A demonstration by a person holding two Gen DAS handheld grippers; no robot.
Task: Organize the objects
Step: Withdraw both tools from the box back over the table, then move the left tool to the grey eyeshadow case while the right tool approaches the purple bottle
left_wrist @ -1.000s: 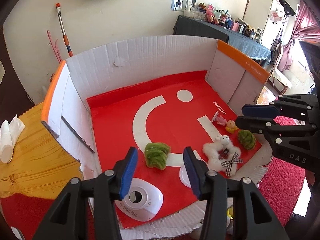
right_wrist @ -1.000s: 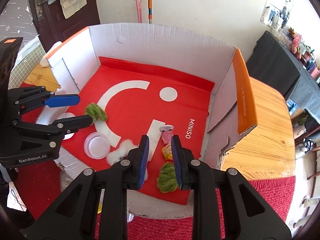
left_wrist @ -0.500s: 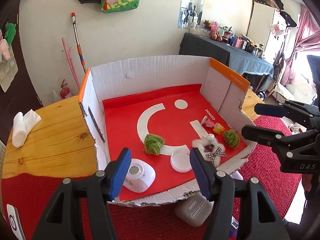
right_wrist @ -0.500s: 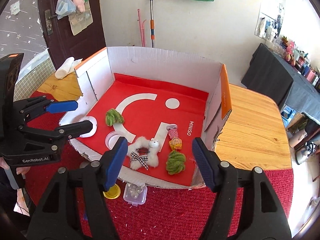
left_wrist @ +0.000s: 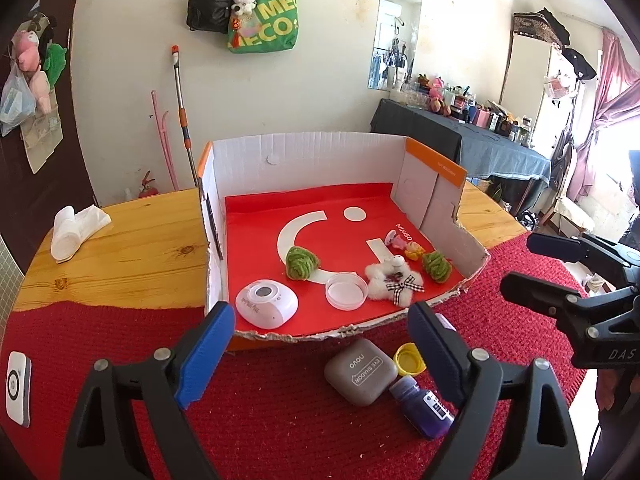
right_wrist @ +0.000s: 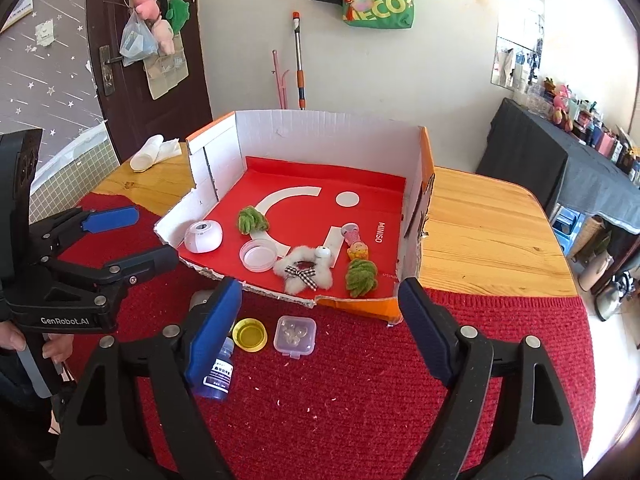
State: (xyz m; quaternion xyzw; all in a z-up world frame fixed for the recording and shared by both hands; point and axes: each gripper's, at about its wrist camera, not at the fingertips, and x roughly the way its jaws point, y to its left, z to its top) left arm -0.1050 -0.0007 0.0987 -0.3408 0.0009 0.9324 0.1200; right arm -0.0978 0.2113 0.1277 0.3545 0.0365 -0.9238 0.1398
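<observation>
An open cardboard box [left_wrist: 320, 160] [right_wrist: 320, 136] with a red floor holds a white round device [left_wrist: 266, 308], two green fuzzy pieces [left_wrist: 302, 262] [right_wrist: 361, 274], a clear dish [left_wrist: 346, 291] and a white plush with a bow [left_wrist: 394, 280] [right_wrist: 304, 270]. On the red mat in front lie a grey case [left_wrist: 360, 372], a yellow cap [right_wrist: 250, 334], a purple bottle [right_wrist: 218, 372] and a small clear box [right_wrist: 295, 334]. My left gripper [left_wrist: 320, 316] [right_wrist: 152, 234] and right gripper [right_wrist: 320, 292] [left_wrist: 522, 264] hover before the box, jaws opening, nothing between them.
Two tiny toys, pink [right_wrist: 352, 234] and yellow [right_wrist: 357, 251], sit near the box's right wall. A rolled white tissue [left_wrist: 76, 226] lies on the wooden table [right_wrist: 480, 240]. A flat white gadget [left_wrist: 18, 388] rests at the mat's left edge. A hand [right_wrist: 16, 340] holds the left gripper.
Both grippers have backed out of the box toward its torn front edge and their jaws have spread wide. The items on the mat have come into view.
</observation>
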